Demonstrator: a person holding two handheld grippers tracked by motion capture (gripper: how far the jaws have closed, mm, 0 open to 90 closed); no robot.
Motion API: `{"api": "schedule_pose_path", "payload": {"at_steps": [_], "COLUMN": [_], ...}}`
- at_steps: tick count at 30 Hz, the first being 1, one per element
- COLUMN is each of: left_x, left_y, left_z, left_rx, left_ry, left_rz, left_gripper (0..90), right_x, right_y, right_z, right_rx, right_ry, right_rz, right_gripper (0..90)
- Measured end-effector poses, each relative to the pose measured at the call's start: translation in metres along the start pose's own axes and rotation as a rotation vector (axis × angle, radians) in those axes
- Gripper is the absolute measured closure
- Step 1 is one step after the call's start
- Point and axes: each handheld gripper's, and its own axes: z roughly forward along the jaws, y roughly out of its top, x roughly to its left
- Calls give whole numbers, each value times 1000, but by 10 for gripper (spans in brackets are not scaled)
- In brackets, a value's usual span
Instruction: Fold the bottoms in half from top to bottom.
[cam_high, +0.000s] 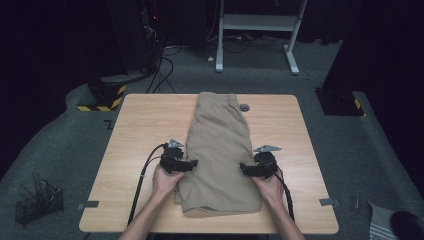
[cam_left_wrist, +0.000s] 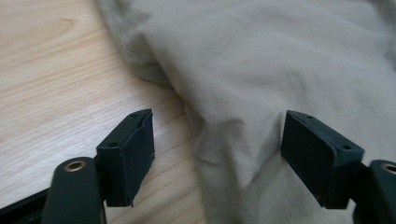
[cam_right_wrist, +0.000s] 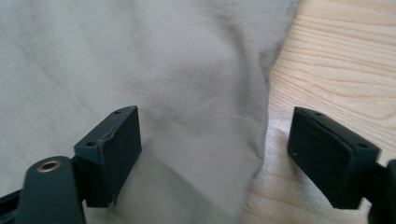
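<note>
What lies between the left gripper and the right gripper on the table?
In the high view, the folded khaki shorts lie between the left gripper and the right gripper.

Wooden table (cam_high: 135, 130) stood on grey carpet (cam_high: 70, 150). A small dark round thing (cam_high: 244, 107) lay on the table near its far edge. A black wire basket (cam_high: 37, 202) sat on the floor at the left. A yellow-and-black striped base (cam_high: 102, 97) stood beyond the far-left corner, with black cables (cam_high: 162, 70) running behind. A white desk frame (cam_high: 257, 30) stood at the back. Another black base (cam_high: 340, 102) sat at the right.
</note>
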Motion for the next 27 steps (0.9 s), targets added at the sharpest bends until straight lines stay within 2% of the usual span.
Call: {"api": "schedule_pose_path", "payload": {"at_steps": [3, 5, 7, 9, 17, 27], "left_x": [-5, -9, -14, -16, -17, -14], "left_y": [1, 1, 0, -1, 2, 2], "left_z": [2, 3, 4, 5, 6, 2], "left_rx": [13, 24, 34, 39, 21, 36], "left_ry": [35, 58, 86, 103, 82, 44], "left_rz": [33, 58, 105, 125, 134, 135], "left_gripper": [240, 242, 255, 271, 487, 655], "right_x": [4, 11, 17, 18, 15, 23], "right_y": [0, 0, 0, 0, 3, 5], "right_z": [1, 2, 2, 2, 2, 0], "right_rx": [3, 15, 17, 19, 0, 18], "right_ry": [1, -18, -38, -38, -41, -11], "right_rz": [-6, -36, -63, -57, -59, -89], "right_gripper": [173, 178, 218, 238, 434, 686]}}
